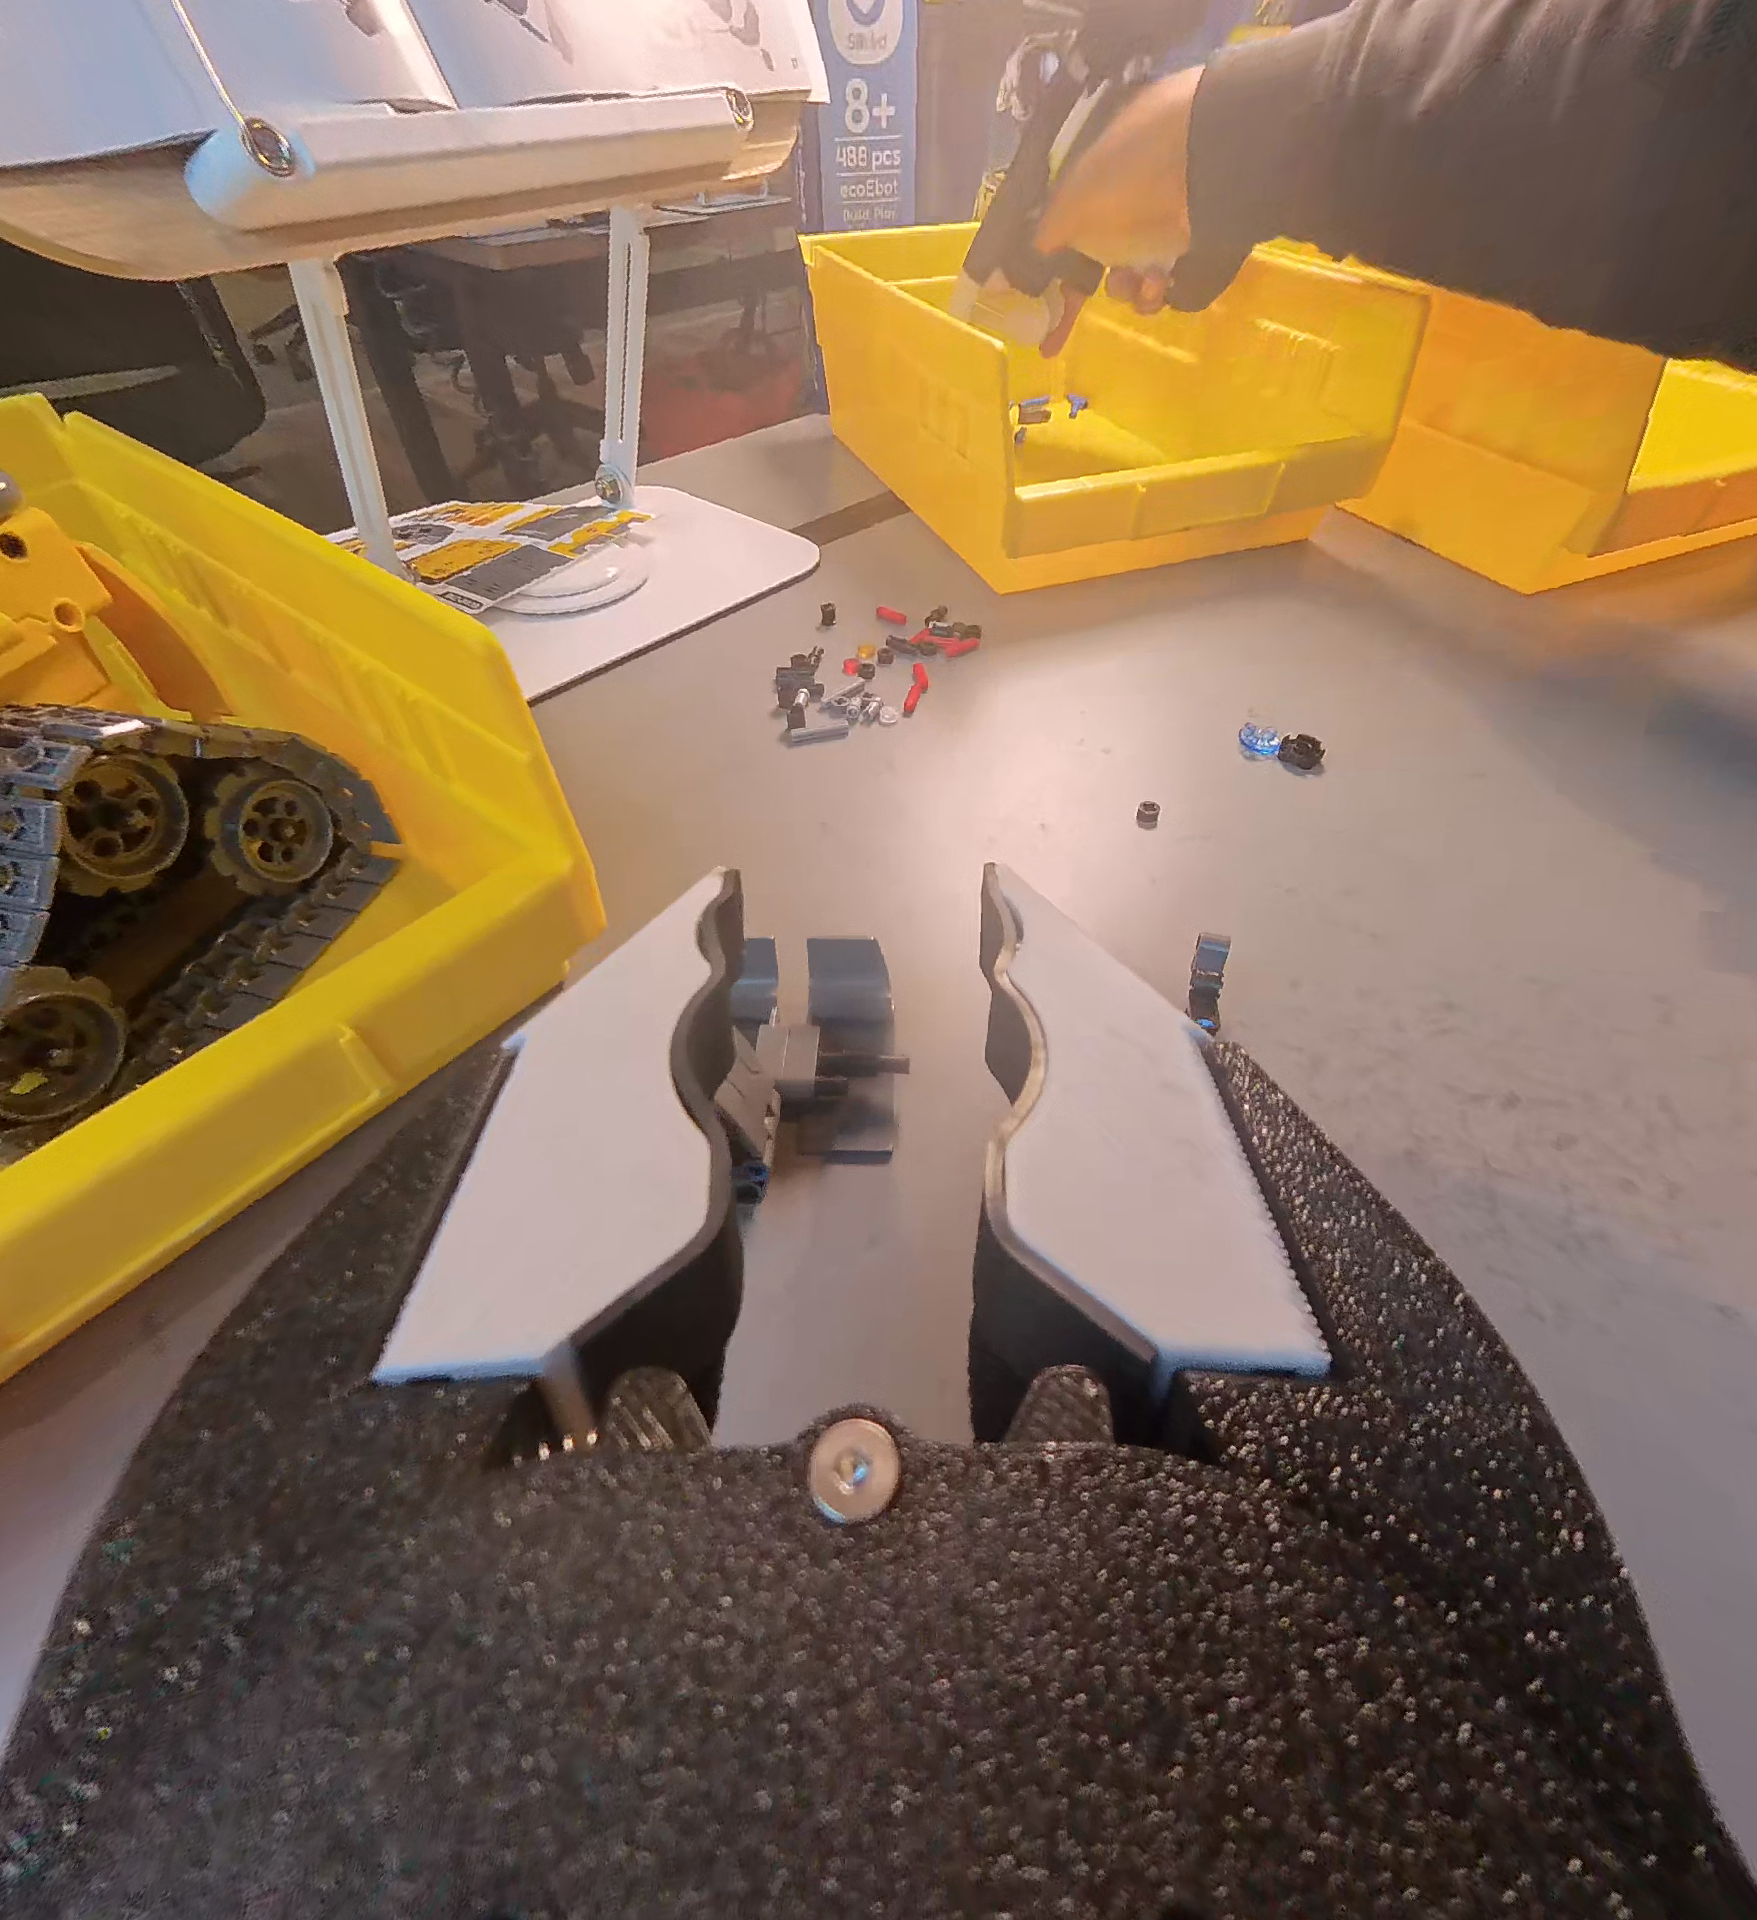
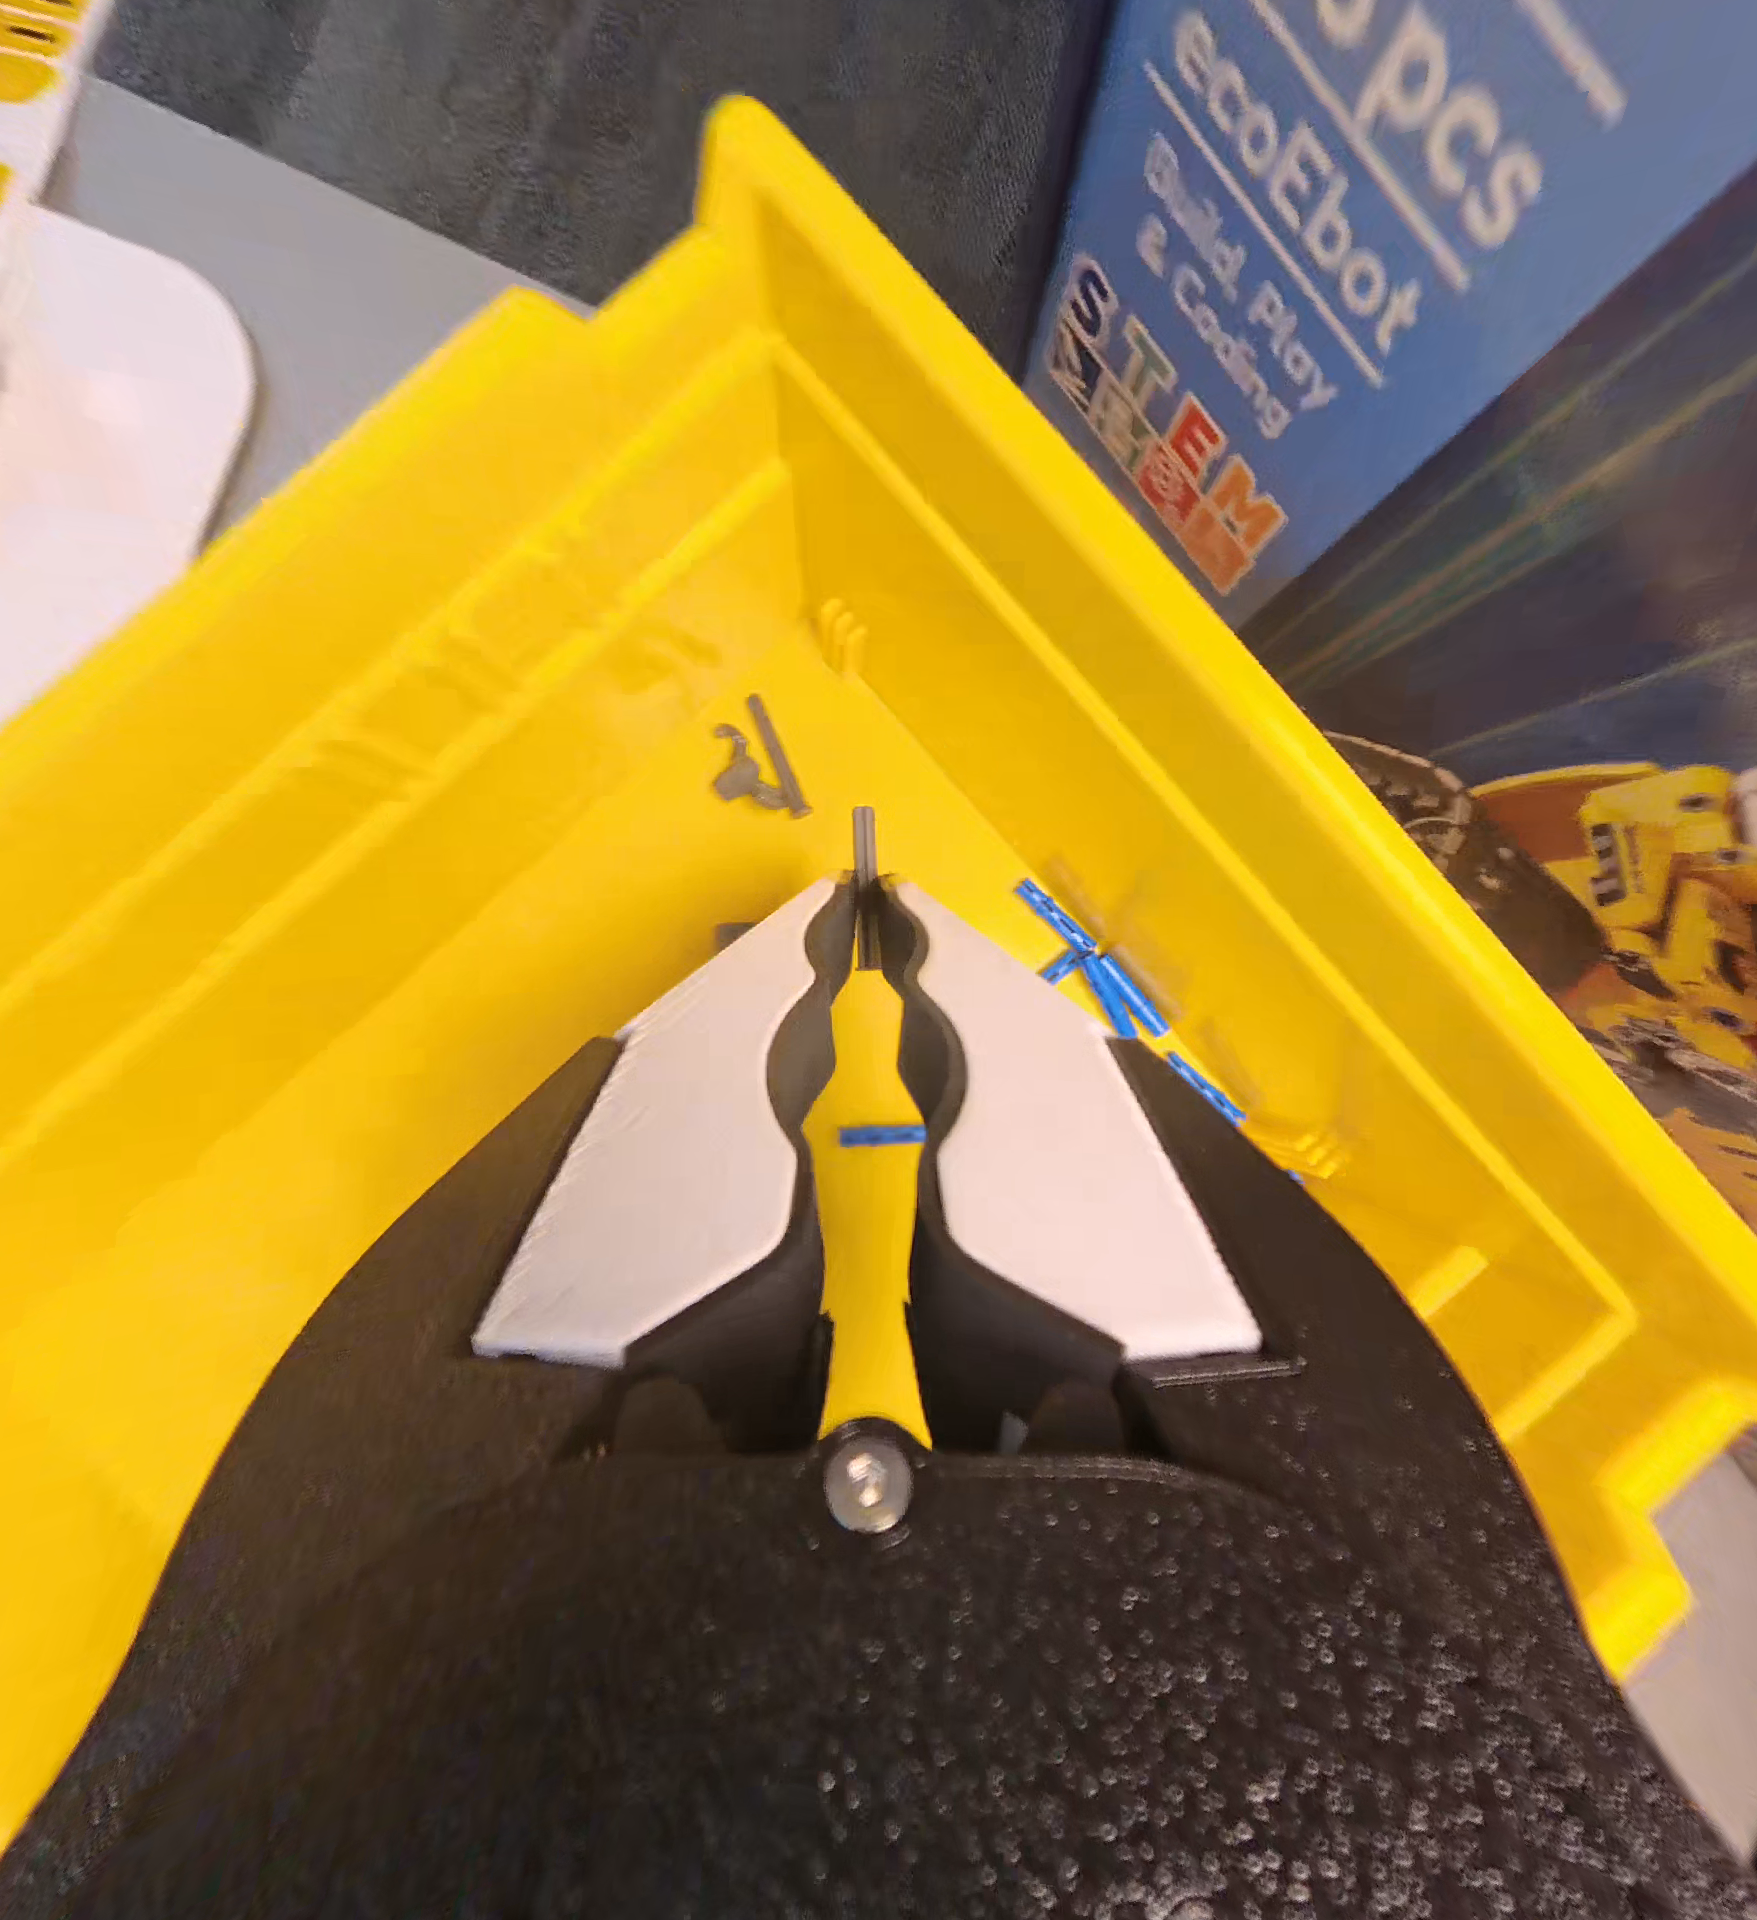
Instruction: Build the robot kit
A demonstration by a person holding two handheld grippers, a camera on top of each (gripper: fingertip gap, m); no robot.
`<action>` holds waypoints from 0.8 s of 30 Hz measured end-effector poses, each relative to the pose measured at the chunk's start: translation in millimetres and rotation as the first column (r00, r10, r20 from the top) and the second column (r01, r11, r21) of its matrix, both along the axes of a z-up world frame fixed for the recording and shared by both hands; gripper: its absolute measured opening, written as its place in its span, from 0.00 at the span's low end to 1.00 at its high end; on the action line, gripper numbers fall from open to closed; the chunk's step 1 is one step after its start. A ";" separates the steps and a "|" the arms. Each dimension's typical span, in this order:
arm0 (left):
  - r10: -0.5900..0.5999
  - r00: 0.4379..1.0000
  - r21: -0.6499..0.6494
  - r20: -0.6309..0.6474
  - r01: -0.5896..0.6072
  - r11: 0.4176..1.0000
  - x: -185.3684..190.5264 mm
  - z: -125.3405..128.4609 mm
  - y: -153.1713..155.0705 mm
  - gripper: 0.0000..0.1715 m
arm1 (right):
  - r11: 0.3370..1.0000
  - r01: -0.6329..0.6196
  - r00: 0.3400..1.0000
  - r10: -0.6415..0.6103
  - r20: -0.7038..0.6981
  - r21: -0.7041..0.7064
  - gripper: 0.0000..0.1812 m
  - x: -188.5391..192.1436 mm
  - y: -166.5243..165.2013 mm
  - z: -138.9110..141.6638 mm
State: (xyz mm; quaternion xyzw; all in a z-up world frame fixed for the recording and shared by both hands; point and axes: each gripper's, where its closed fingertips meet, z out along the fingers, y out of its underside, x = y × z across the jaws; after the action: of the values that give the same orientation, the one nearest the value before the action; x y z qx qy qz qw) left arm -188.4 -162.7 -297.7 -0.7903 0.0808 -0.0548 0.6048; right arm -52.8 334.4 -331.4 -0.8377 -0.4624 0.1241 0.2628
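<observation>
My left gripper [image 1: 861, 894] is open, low over the grey table [image 1: 1373, 1039]. A small dark grey and blue brick assembly [image 1: 822, 1049] lies between its fingers, close to the left finger. My right gripper [image 2: 863, 883] is shut on a thin dark grey axle [image 2: 863, 852] inside a yellow bin [image 2: 1113, 748]; the axle sticks out past the fingertips. Several blue pins [image 2: 1092, 956] and two grey parts [image 2: 760, 764] lie on the bin floor. In the left wrist view a person's hand holds the right gripper [image 1: 1035, 281] over the far yellow bin [image 1: 1113, 488].
A yellow bin [image 1: 417, 727] at left holds a yellow tracked vehicle model [image 1: 105, 852]. A white stand [image 1: 645, 561] carries an instruction booklet. Loose red, black and grey parts [image 1: 874, 665] lie mid-table, with a blue disc [image 1: 1261, 740] and small black pieces. Another yellow bin [image 1: 1632, 488] and a box [image 2: 1476, 416] stand behind. Across from one pair of fingers to the other is roughly 50 cm.
</observation>
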 end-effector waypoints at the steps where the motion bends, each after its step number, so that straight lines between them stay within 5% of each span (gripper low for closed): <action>1: 0.001 1.000 0.003 0.001 -0.001 1.000 -0.1 1.1 -0.1 0.26 | 0.999 -0.044 0.999 0.044 -0.013 0.014 0.02 -1.7 -12.4 15.5; 5: -0.004 1.000 0.009 -0.002 0.004 1.000 1.7 3.1 -0.2 0.26 | 0.961 -0.247 0.958 0.261 -0.119 0.126 0.02 -7.8 -96.2 89.1; 8: -0.010 1.000 0.009 -0.008 0.010 1.000 4.2 3.1 0.1 0.26 | 0.894 -0.414 0.887 0.439 -0.147 0.170 0.02 -2.6 -189.7 107.6; 11: -0.013 1.000 0.004 -0.018 0.013 1.000 6.0 1.5 0.7 0.26 | 0.843 -0.518 0.833 0.535 -0.139 0.144 0.02 9.3 -270.7 78.8; 14: -0.012 1.000 -0.002 -0.027 0.012 1.000 6.3 -0.8 1.3 0.26 | 0.849 -0.524 0.840 0.528 -0.122 0.069 0.02 22.8 -314.8 24.2; 18: -0.007 0.999 0.006 -0.032 0.007 1.000 6.1 1.2 0.7 0.26 | 0.890 -0.455 0.884 0.456 -0.100 0.037 0.02 35.1 -325.0 -28.9; 24: -0.006 0.999 0.013 -0.035 0.006 1.000 6.6 3.2 0.7 0.26 | 0.898 -0.437 0.895 0.440 -0.079 0.047 0.02 40.6 -328.3 -44.8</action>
State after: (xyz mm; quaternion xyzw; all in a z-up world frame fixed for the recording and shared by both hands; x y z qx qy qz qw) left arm -181.8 -161.9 -294.5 -0.7869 0.0940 -0.0425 0.6083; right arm -12.2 6.1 -376.1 -0.7019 -0.6290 0.2102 0.2600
